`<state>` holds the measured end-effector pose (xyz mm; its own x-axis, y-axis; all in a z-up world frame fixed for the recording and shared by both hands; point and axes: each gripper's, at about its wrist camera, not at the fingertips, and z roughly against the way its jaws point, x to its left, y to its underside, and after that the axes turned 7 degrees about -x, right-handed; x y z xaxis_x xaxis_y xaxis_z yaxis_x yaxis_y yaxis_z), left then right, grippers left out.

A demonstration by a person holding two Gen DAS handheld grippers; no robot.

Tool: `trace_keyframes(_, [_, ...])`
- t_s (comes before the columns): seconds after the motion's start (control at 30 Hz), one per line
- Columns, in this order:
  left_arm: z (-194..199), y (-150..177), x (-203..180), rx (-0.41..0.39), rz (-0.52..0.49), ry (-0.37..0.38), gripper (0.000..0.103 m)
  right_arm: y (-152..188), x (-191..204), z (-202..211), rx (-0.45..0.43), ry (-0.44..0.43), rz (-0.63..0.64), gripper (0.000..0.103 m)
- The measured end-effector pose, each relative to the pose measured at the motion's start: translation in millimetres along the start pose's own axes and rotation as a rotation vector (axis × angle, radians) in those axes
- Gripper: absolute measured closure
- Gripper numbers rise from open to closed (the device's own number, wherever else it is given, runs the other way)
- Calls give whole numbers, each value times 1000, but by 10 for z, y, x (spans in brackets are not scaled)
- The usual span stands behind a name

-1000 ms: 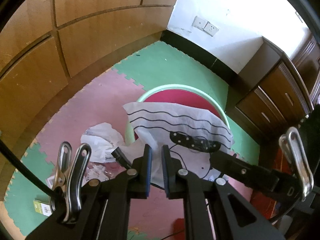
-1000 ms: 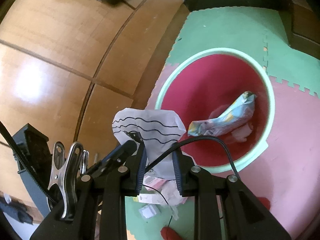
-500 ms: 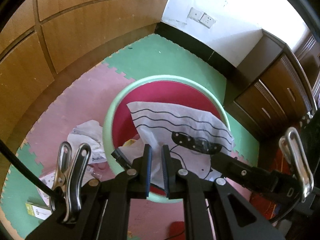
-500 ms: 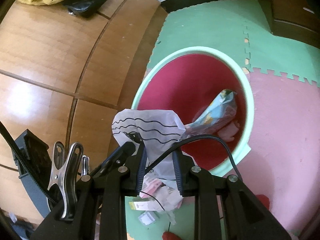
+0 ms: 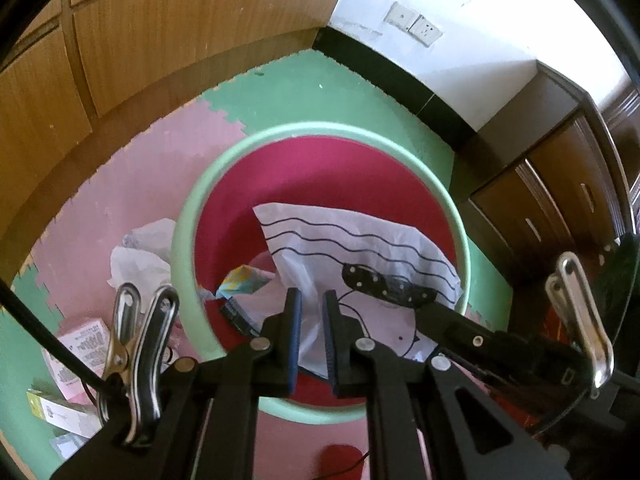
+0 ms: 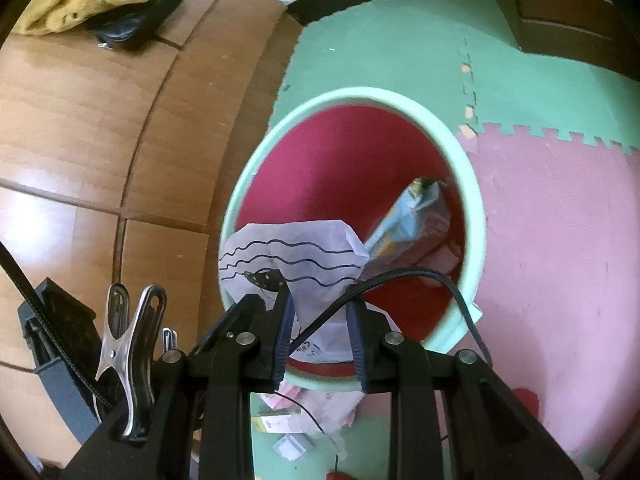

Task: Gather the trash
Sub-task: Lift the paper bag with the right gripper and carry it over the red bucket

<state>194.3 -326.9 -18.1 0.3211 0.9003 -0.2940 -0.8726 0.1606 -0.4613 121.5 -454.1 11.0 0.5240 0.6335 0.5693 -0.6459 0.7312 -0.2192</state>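
White paper sheet with wavy black lines (image 5: 360, 248) held above pink-lined, mint-rimmed round bin (image 5: 182, 248). Gripped at once by left gripper (image 5: 311, 312), jaws nearly closed, and right gripper (image 6: 318, 312), jaws wider, both pressing on paper. Colourful crumpled wrapper (image 6: 412, 216) inside bin. Pink-and-green foam puzzle mat (image 6: 560, 208) underneath; loose paper litter (image 5: 140, 256) beside bin. Wood panelling (image 5: 160, 40), white wall sockets (image 5: 416, 26), dark cabinet (image 5: 560, 176) around. Printing on litter unreadable.
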Motion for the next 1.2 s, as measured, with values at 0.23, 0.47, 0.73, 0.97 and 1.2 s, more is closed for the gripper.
trace_keyframes(0.23, [-50,11,-15,-2,2,1,94,-29,-66,-44,7,17,-19,75])
trace_keyframes(0.47, [-123,45,-27,6,4,-1,94,-47,-120,-92,3,43,-35,75])
trace_keyframes(0.73, [-151,34,-8,12,12,-6,93,-47,-154,-118,8,58,-43,75])
trace_keyframes(0.97, [-169,46,17,14,20,-14,91,-43,-155,-116,6,62,-44,74])
trace_keyframes(1.2, [-174,67,20,22,29,-32,87,-45,-182,-135,3,69,-54,74])
